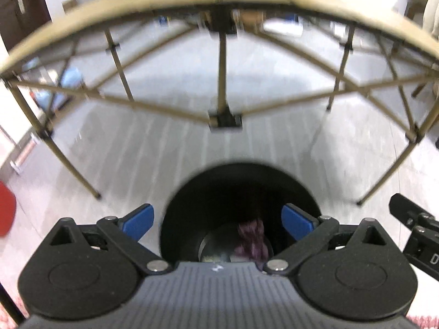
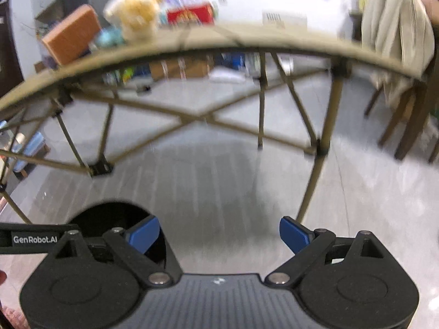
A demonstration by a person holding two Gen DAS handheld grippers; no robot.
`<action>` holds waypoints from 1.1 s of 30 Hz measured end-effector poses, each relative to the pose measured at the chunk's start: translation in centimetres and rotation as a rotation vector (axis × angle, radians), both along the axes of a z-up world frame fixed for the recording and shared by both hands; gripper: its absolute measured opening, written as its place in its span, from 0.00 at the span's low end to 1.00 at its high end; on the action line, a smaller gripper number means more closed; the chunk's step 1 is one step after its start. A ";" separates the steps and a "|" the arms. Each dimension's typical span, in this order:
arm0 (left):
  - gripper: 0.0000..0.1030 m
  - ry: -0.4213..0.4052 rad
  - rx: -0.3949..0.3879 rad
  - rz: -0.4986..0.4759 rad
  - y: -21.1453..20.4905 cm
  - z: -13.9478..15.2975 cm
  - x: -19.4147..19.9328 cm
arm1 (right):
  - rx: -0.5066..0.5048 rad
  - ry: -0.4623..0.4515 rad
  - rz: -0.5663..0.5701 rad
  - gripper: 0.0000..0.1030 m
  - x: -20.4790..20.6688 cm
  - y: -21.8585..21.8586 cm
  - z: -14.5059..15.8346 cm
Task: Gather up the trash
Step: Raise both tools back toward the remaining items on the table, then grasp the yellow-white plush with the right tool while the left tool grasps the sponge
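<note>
Folding surface (image 2: 247, 41) on tan crossed legs – carries an orange box (image 2: 72, 33), a pale plush toy (image 2: 137, 11) and a red carton (image 2: 190, 13), all blurred. Grey floor (image 1: 170, 142) beneath. Wooden chair (image 2: 406, 115) at the right, draped with a beige cloth (image 2: 395, 27). Black bin (image 1: 241, 192) on the floor, in front of the surface – purple crumpled trash (image 1: 253, 235) lies at its bottom. Left tongs (image 1: 218, 222): spread wide above the bin mouth, holding nothing. Right tongs (image 2: 219, 235): spread wide over bare floor just right of the bin, holding nothing.
</note>
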State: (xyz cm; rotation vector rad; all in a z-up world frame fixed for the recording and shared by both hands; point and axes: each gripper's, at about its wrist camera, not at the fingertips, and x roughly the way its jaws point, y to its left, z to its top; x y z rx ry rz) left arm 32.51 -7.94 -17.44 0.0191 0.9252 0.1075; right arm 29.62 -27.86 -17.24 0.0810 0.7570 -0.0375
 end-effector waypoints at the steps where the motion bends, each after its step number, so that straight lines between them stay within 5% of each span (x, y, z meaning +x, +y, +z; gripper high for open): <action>1: 0.98 -0.030 0.002 0.003 0.2 0.6 -0.2 | -0.012 -0.035 0.009 0.92 -0.2 0.2 0.7; 7: 1.00 -0.219 0.029 0.003 0.9 4.3 -1.4 | -0.062 -0.221 0.062 0.92 -0.9 1.2 4.7; 18: 1.00 -0.394 -0.025 0.071 4.0 9.4 -0.3 | -0.074 -0.476 0.137 1.00 -0.2 3.0 11.5; 33: 1.00 -0.513 -0.068 0.151 7.9 13.1 4.9 | 0.004 -0.517 0.116 1.00 7.8 4.8 13.5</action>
